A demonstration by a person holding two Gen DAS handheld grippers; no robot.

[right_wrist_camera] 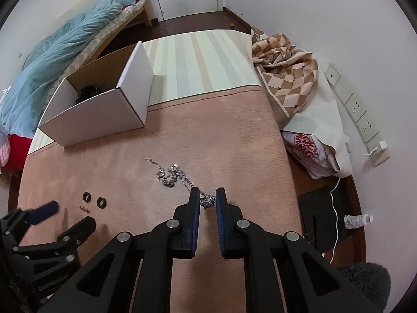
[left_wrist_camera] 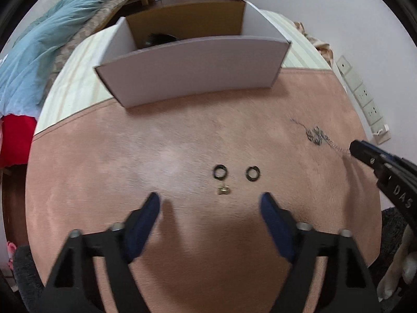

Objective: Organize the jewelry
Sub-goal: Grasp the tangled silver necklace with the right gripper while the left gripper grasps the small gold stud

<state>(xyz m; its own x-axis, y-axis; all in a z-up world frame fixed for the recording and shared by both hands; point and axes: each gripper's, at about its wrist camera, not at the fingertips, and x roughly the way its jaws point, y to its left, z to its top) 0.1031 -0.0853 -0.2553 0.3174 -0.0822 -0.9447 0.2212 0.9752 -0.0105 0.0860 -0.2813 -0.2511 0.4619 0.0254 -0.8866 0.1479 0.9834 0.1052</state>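
Note:
On the pink cloth (left_wrist_camera: 109, 151) lie two dark rings (left_wrist_camera: 220, 171) (left_wrist_camera: 252, 173) and a small gold charm (left_wrist_camera: 223, 190). My left gripper (left_wrist_camera: 209, 201) hangs open just short of them, the charm close to the gap between its tips. It also shows in the right wrist view as the left gripper (right_wrist_camera: 70, 215), beside the rings (right_wrist_camera: 86, 197). My right gripper (right_wrist_camera: 207, 195) is shut on the silver bead (right_wrist_camera: 207, 201) of a chain necklace (right_wrist_camera: 169, 174), whose tangle lies on the cloth ahead. In the left wrist view, the necklace (left_wrist_camera: 315, 135) runs to the right gripper's fingertips (left_wrist_camera: 358, 149).
An open white cardboard box (right_wrist_camera: 104, 114) (left_wrist_camera: 192, 65) stands at the far edge of the cloth with a dark item (right_wrist_camera: 87, 92) inside. A checked cloth (right_wrist_camera: 284, 62) and a printed bag (right_wrist_camera: 305, 148) lie to the right. Wall sockets (right_wrist_camera: 359, 114) and a bed with blue bedding (right_wrist_camera: 60, 52) flank the surface.

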